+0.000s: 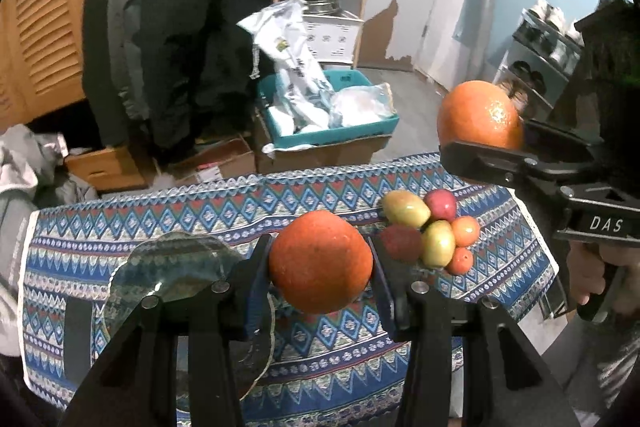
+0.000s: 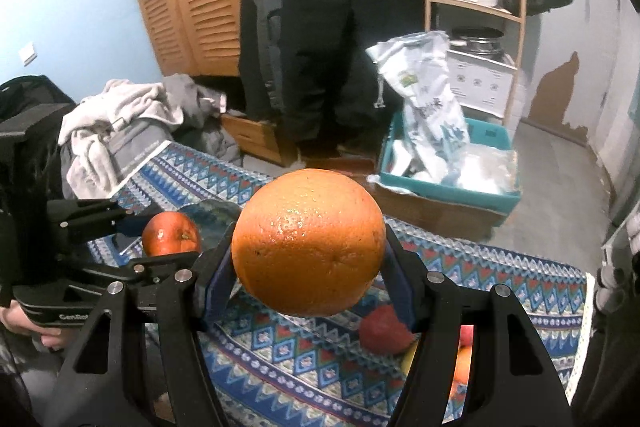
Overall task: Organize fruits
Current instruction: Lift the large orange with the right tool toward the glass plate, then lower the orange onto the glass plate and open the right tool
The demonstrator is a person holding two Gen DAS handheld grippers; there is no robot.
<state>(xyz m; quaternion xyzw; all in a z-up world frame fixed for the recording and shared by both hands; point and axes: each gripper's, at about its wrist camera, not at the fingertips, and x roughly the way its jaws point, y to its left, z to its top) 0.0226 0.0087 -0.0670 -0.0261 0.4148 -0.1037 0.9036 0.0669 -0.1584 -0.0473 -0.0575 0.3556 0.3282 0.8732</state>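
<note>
Cluttered room, patterned cloth over the tabletop [image 1: 168, 223], wardrobe and shelf rack behind.

Left gripper [image 1: 320, 267]: jaws closed partway onto a reddish orange [image 1: 320, 261], pads pressing its left and right sides at about the widest part, fruit held clear above the cloth. Right gripper [image 2: 308, 247]: jaws likewise clamped across a paler orange [image 2: 308, 241], pads on opposite flanks, fruit held higher in the air; in the left wrist view it sits up and to the right of the left jaws.

Just beyond and left of the left jaws: clear glass plate [image 1: 168, 267] on the cloth, looks like the drop spot. Just right of the left jaws: pile of small fruits [image 1: 430, 231], reds, greens, small oranges, touching each other.

Handling, as judgement: oranges are round, firm, moderately heavy, with a waxy skin that can roll or slip between flat pads; grip across the widest part is right, off-centre would squirt it out. Skin gives slightly, so moderate squeeze. Glass plate is fragile and slick: set fruit down gently, expect rolling. Small fruits are softer and bruise more easily.
</note>
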